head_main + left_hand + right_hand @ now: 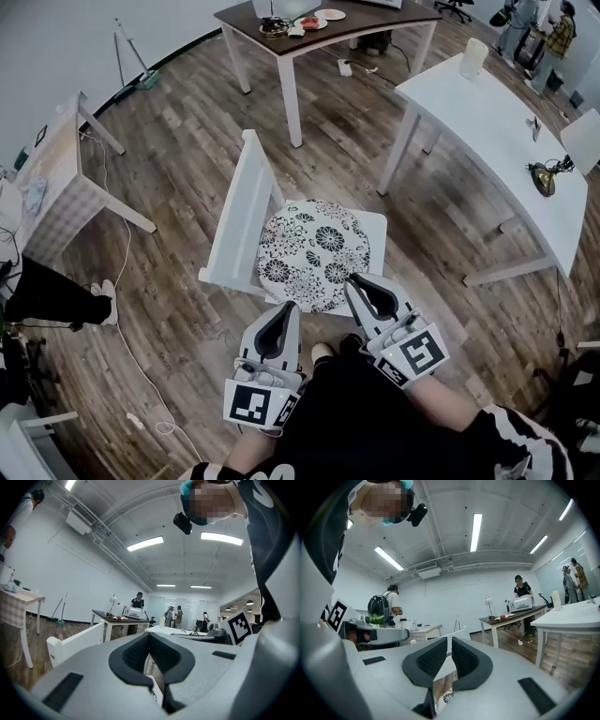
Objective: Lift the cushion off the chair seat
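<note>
A round cushion [314, 251] with a black-and-white flower print lies on the seat of a white chair [239, 211]. Both grippers hover at the cushion's near edge and point level. My left gripper [287, 307] is at the near-left rim, its dark pads together with nothing between them. My right gripper [355, 279] is at the near-right rim, also shut and empty. In the left gripper view the pads [136, 653] meet at the tip, and the chair back [75, 644] shows beyond. In the right gripper view a sliver of the cushion [444, 698] shows below the closed jaws.
A long white table [506, 141] stands to the right of the chair, and a brown-topped table [309, 37] stands behind it. A small checked table [56, 178] is at the left. A cable [131, 356] runs over the wood floor. People stand in the background.
</note>
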`<state>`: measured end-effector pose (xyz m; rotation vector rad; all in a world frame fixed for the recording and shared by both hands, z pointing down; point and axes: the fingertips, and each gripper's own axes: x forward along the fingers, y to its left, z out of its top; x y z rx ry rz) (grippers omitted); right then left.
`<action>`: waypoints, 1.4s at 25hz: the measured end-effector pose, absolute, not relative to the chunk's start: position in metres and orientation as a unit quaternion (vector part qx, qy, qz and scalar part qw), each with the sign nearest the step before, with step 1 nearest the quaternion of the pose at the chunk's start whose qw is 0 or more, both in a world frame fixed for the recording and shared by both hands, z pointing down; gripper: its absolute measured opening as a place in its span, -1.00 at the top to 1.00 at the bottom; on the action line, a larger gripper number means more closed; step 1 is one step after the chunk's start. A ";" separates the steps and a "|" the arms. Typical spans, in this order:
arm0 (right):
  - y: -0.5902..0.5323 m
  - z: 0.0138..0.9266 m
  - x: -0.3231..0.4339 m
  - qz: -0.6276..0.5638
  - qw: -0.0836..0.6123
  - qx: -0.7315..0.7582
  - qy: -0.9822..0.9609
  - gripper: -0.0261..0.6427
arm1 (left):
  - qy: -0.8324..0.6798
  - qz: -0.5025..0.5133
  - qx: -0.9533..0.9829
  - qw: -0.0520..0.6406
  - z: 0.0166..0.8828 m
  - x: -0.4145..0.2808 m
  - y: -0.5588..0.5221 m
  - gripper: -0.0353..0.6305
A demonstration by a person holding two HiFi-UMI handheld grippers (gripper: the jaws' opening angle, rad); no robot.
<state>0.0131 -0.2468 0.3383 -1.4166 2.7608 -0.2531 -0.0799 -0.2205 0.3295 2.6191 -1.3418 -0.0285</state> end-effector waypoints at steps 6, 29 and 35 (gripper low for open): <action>-0.266 0.377 0.012 -0.095 -0.026 -0.452 0.886 0.76 | -0.456 0.001 0.883 0.113 0.352 -0.079 -0.220 0.89; -0.311 0.491 -0.023 -0.131 -0.102 -0.394 0.904 0.52 | -0.473 0.024 0.869 0.145 0.410 -0.084 -0.214 0.89; -0.316 0.517 -0.031 -0.133 -0.124 -0.378 0.908 0.52 | -0.479 0.023 0.863 0.158 0.422 -0.084 -0.210 0.89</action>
